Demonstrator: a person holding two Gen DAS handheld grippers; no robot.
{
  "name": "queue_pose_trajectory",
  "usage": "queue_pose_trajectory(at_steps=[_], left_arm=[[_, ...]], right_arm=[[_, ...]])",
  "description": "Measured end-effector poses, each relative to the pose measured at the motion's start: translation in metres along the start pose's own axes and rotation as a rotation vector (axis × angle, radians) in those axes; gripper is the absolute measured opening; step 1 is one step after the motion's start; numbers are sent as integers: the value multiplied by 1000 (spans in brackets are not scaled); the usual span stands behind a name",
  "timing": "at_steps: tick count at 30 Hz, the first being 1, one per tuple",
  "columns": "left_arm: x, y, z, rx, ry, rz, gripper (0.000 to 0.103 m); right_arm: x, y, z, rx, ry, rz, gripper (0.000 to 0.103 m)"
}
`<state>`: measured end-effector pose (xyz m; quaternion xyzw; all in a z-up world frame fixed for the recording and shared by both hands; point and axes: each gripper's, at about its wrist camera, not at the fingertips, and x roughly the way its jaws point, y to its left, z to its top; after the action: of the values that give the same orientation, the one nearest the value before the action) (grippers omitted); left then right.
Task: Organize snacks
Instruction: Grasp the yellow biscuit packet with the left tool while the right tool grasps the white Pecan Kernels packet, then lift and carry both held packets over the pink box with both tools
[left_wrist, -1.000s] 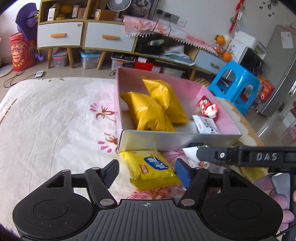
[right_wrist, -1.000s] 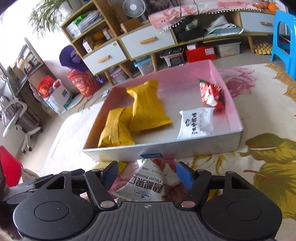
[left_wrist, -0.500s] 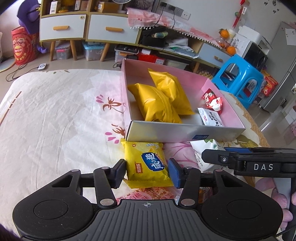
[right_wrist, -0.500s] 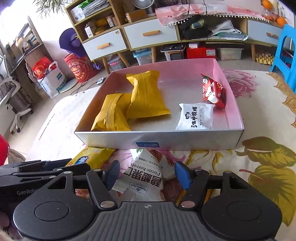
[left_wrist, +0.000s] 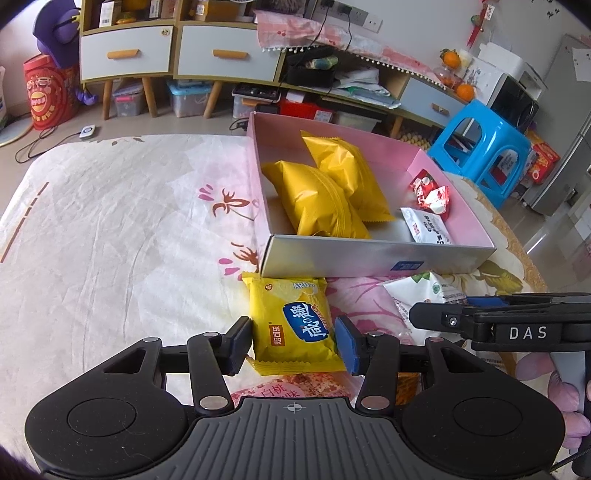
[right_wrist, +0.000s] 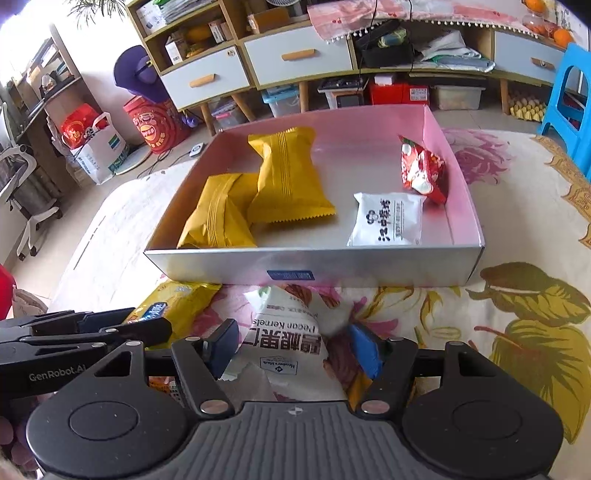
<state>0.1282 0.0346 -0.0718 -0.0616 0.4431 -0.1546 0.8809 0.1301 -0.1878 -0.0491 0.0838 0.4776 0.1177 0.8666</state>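
Both claws narrowed, left claw (left_wrist: 294, 341) grasping yellow packet (left_wrist: 291, 325), right claw (right_wrist: 294, 349) closing around pecan bag (right_wrist: 291, 332), four snacks boxed

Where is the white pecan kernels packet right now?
The white pecan kernels packet lies on the floral cloth just outside the box's near wall, between the fingers of the closing right gripper, right of the yellow snack packet.
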Motion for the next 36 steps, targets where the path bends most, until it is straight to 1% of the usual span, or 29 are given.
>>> queue_pose_trajectory(at_steps=[1,2,3,5,8,11,21,27,36], left_arm=[[0,1,0,0,5,4,46],[0,1,0,-1,8,6,46],[0,2,0,-3,12,6,46],[0,4,0,-8,17,5,46],[0,4,1,-5,22,6,45],[-1,5,1,-4,28,8,43],[-7,7,1,-23,36,-10,42],[-16,4,3,-19,18,-28,42],[-32,6,5,-40,-6,-59,41]], right_arm=[[1,0,0,1,7,2,49],[2,0,-1,1,16,9,47],[3,0,-1,0,19,10,46],[2,2,-1,-7,16,13,42],[1,4,-1,-6,17,7,40],[-2,3,0,5,20,11,40],[-20,-2,5,23,-15,28,40],[-29,-3,7,35,-19,37,40],[-46,0,10,41,-60,70,40]])
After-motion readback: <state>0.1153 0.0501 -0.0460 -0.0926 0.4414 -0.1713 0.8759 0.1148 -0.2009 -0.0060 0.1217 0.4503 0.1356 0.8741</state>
